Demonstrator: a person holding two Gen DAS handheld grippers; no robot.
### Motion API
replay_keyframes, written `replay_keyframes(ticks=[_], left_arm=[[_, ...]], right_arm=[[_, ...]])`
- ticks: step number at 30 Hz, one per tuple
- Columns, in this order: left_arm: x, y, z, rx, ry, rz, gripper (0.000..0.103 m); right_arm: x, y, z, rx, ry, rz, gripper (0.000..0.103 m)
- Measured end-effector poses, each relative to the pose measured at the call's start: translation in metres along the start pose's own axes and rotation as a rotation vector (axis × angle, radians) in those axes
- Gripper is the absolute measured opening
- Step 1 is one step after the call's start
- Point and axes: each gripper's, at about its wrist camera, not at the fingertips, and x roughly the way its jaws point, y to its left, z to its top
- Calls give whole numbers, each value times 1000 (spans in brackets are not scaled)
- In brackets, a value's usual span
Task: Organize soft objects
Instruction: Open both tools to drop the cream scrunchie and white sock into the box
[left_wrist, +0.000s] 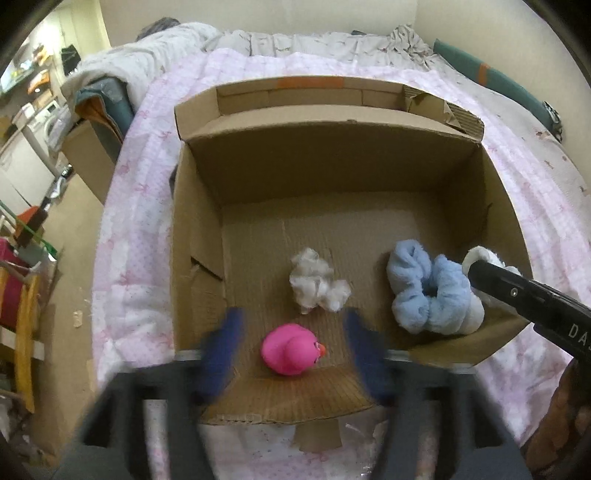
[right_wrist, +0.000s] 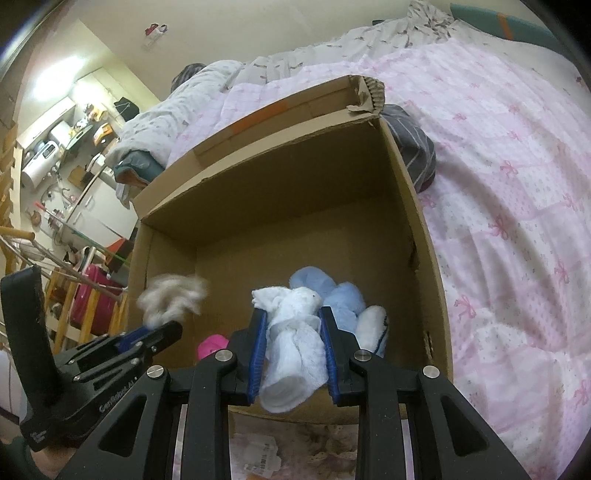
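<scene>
An open cardboard box (left_wrist: 332, 173) sits on a pink bed. Inside lie a pink rubber duck (left_wrist: 291, 349), a white fluff wad (left_wrist: 317, 282) and a light blue plush scrunchie (left_wrist: 432, 291). My left gripper (left_wrist: 291, 328) is open above the duck, its blue pads blurred. My right gripper (right_wrist: 293, 332) is shut on a rolled white cloth (right_wrist: 291, 350), held over the box's near right corner above the blue scrunchie (right_wrist: 332, 295). The right gripper also shows in the left wrist view (left_wrist: 517, 291). The left gripper shows in the right wrist view (right_wrist: 147, 339) by the fluff wad (right_wrist: 171, 295).
The box (right_wrist: 413, 206) has tall walls and a folded flap at the back. A grey striped cloth (right_wrist: 413, 147) lies on the pink quilt (right_wrist: 517, 184) right of the box. Rumpled bedding (left_wrist: 295, 44) lies beyond. Furniture and clutter (left_wrist: 26, 258) stand left of the bed.
</scene>
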Motion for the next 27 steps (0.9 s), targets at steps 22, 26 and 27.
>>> replay_keyframes(ticks=[22,26,27], left_arm=[[-11,4,-2,-20,-48,13,74],[-13,3,-3,-13,-61,18,74],[-14,3,-3,-13,-63,20,74]], right_arm=[[-2,8,2,-39,-28,-14,29],[-4,7,3,-37,-45,-9,30],[-5,7,3,-36,-49,-7,31]])
